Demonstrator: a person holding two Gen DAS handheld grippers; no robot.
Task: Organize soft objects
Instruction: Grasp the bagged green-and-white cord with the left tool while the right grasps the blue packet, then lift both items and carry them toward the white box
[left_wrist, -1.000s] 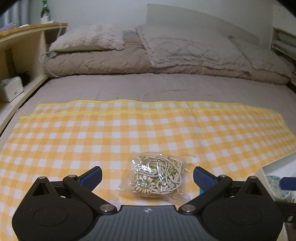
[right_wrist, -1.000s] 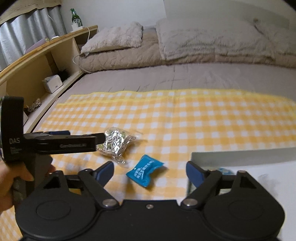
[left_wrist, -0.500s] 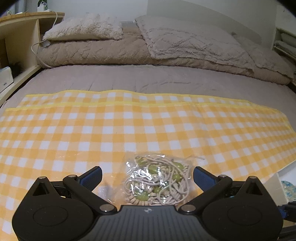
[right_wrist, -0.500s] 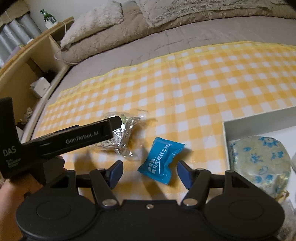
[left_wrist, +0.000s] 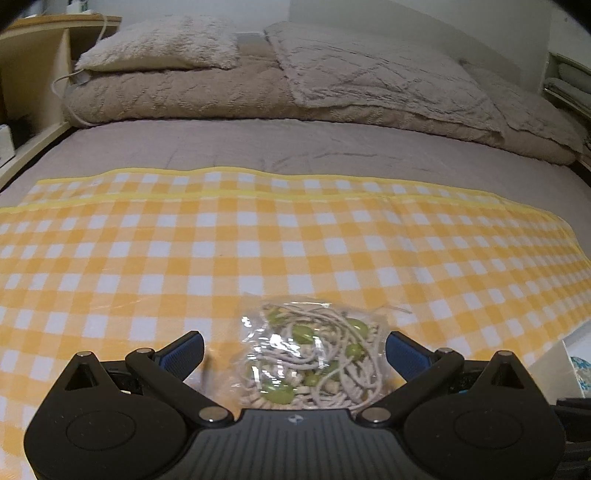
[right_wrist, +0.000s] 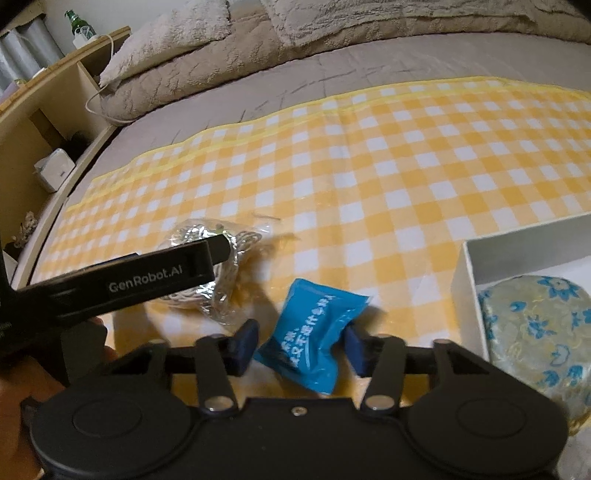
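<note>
Broadly, a grey bed (left_wrist: 295, 147) fills both views, with pillows (left_wrist: 369, 66) along the top of the frame and a yellow checked cloth (left_wrist: 258, 240) spread across the middle. At the right edge of the right wrist view sits a white box (right_wrist: 469, 273) holding a blue-flowered pouch (right_wrist: 532, 325). Low in the left wrist view, the left gripper (left_wrist: 294, 349) stands wide open around a clear bag of cord and green beads (left_wrist: 310, 358). Bottom centre of the right wrist view, the right gripper (right_wrist: 301, 345) is partly closed around a blue packet (right_wrist: 314, 339), its pads near both sides, contact unclear.
</note>
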